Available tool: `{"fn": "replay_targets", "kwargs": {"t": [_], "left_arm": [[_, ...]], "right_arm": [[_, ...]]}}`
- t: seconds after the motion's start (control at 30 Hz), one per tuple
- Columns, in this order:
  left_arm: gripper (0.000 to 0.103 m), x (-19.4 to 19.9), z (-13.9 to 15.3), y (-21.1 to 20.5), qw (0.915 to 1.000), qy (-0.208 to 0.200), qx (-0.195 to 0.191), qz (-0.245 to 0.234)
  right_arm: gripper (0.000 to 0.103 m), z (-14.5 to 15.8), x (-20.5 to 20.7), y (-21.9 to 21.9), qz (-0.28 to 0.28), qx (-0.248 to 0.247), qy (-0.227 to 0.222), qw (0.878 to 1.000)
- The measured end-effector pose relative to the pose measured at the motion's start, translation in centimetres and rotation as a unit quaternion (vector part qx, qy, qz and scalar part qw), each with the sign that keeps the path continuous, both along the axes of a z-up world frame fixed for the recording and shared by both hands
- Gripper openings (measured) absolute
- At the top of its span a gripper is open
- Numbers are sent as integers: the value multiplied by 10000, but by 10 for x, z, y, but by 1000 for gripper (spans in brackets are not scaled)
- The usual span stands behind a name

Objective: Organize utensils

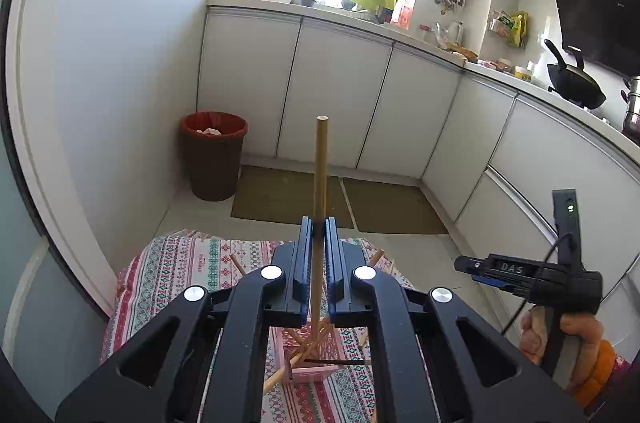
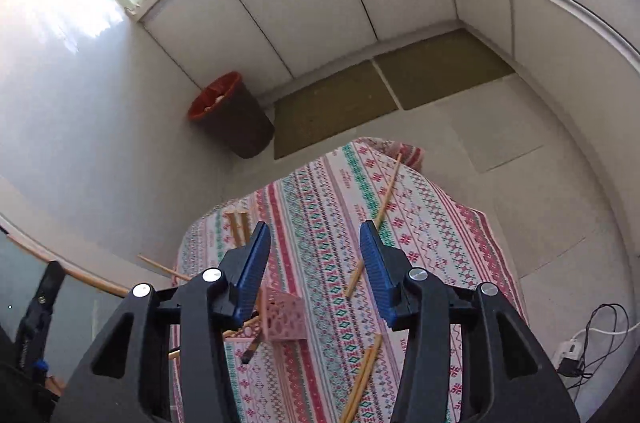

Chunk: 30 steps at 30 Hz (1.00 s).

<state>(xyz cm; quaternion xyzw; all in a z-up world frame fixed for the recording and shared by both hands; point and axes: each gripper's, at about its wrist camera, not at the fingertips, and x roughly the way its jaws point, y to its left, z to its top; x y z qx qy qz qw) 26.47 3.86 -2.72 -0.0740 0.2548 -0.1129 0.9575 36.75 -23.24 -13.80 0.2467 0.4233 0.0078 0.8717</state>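
White kitchen cabinets all round, and below them the patterned surface. The pink holder sits just under and left of the right hand-held gripper, whose jaws are released with nothing between them. Loose chopsticks lie ahead and to its right. The left hand-held gripper is clenched on one chopstick, upright above the holder. Best lower it straight down, keeping it vertical, I'd say.
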Motion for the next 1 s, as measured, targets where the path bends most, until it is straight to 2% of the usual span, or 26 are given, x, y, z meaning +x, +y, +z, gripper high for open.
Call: {"fn": "replay_targets", "kwargs": {"t": [0.2, 0.27, 0.3, 0.4, 0.43, 0.53, 0.77, 0.83, 0.93, 0.97, 1.0], "left_arm": [[7, 13, -15, -8, 9994, 203, 257, -90], [14, 14, -23, -11, 9989, 293, 366, -90], [21, 11, -24, -10, 9989, 265, 375, -70], [32, -6, -13, -4, 9995, -128, 299, 38], [39, -12, -6, 1, 9992, -280, 260, 107], [55, -26, 13, 18, 9975, -652, -45, 268], [59, -43, 30, 30, 9946, -946, -216, 355], [60, -43, 30, 32, 9945, -950, -235, 385], [60, -42, 28, 35, 9949, -869, -292, 412], [60, -41, 28, 36, 9952, -827, -312, 419], [60, -41, 27, 37, 9955, -783, -325, 432]], "right_arm": [[47, -63, 40, -16, -209, 121, 620, 9978], [47, -77, 50, -18, -229, 88, 721, 9971], [47, -86, 57, -19, -244, 54, 808, 9964], [47, -106, 75, -21, -333, -32, 976, 9947], [47, -112, 81, -21, -362, -84, 1034, 9939], [47, -129, 102, -17, -409, -255, 1212, 9915], [46, -177, 154, -9, -535, -597, 1857, 9793], [35, -195, 163, -10, -567, -457, 2174, 9734], [18, -192, 161, -16, -797, -453, 1947, 9766], [8, -189, 158, -19, -844, -462, 1902, 9770], [7, -187, 154, -23, -882, -424, 1875, 9774]]}}
